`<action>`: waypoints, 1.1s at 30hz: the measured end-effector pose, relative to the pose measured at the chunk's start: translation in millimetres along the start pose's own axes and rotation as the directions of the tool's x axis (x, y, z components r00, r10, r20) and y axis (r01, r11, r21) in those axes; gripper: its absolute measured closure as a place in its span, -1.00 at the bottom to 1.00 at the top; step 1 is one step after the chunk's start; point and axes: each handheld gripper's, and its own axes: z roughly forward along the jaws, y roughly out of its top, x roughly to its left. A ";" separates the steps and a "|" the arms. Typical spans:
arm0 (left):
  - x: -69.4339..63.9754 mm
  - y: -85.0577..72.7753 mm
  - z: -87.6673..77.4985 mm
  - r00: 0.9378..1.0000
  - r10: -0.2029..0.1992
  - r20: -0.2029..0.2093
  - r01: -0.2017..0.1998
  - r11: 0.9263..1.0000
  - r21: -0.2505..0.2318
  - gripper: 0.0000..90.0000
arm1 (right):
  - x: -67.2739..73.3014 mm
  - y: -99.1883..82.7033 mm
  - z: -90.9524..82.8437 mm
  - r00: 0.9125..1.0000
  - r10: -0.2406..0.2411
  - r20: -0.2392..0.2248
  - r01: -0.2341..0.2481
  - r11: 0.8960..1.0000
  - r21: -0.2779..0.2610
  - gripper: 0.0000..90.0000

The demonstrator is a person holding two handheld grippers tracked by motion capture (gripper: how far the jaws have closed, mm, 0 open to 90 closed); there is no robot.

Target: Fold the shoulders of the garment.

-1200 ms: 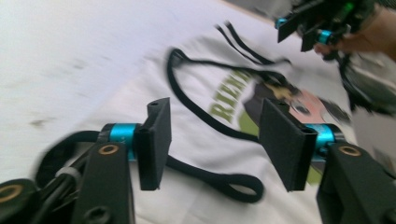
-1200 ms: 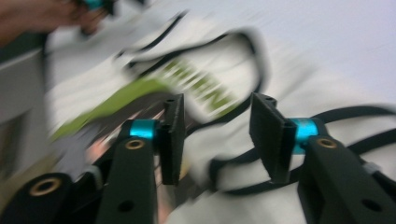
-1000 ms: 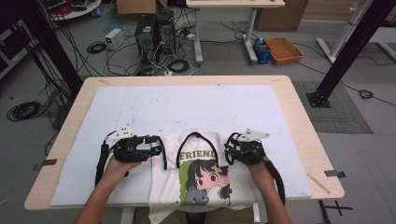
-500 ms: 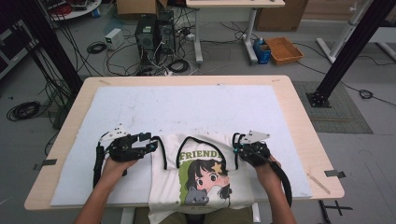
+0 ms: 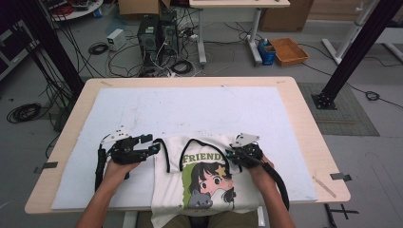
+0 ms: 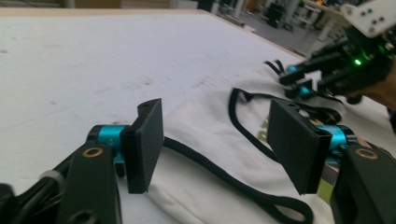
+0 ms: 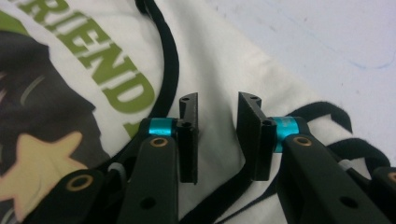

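This is looking like a robotics or research lab. Beyond the left claw (image 5: 154, 145), past the far edge of the wooden tabletop (image 5: 304, 118), two computer towers (image 5: 156, 35) are standing on a grey floor amid sprawling cables (image 5: 100, 50). Further out from the right claw (image 5: 231, 154), black metal rig posts (image 5: 354, 45) are framing the station, and an orange tray (image 5: 289, 51) is sitting on the floor.

High view overhead facing forward-down, both gripper views close and low, all sharing the shirt (image 5: 204, 175).
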 end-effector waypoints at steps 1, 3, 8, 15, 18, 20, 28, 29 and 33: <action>-2.3 -0.3 2.9 1.000 0.016 0.004 -0.016 0.999 0.034 0.02 | -1.7 0.2 -2.0 1.000 0.000 -0.009 0.000 1.000 -0.016 0.55; -6.8 -1.9 11.4 1.000 0.028 0.012 -0.030 0.994 0.108 0.04 | -4.4 -0.2 -10.2 0.999 0.033 -0.017 -0.034 0.996 -0.081 0.44; -24.2 -5.4 33.7 0.992 0.125 0.018 -0.126 0.967 0.221 0.04 | -9.2 -2.0 -18.6 0.997 0.073 -0.003 -0.072 0.988 -0.135 0.35; -38.9 -7.0 47.4 0.956 0.293 0.017 -0.281 0.896 0.345 0.72 | -6.3 -2.4 -15.2 0.998 0.061 -0.009 -0.062 0.991 -0.115 0.27; -33.7 -5.8 44.5 0.966 0.256 0.034 -0.252 0.908 0.334 0.86 | -8.1 -3.2 -16.8 0.997 0.071 -0.008 -0.071 0.990 -0.125 0.26; -29.3 -4.1 39.4 0.971 0.238 0.037 -0.237 0.917 0.320 0.87 | -8.5 -3.6 -17.4 0.997 0.074 -0.008 -0.074 0.989 -0.127 0.26; -6.3 -2.1 16.2 0.990 0.119 0.069 -0.134 0.950 0.283 0.81 | -12.7 -7.6 -17.7 0.995 0.098 -0.006 -0.098 0.988 -0.123 0.21; -6.8 -2.0 18.0 0.992 0.108 0.064 -0.122 0.956 0.266 0.61 | -13.0 -7.9 -18.2 0.994 0.105 -0.005 -0.105 0.987 -0.123 0.19; -5.6 2.0 15.8 0.997 0.060 0.039 -0.066 0.986 0.156 -0.16 | -15.5 -8.7 -19.1 0.992 0.125 0.012 -0.123 0.983 -0.137 0.04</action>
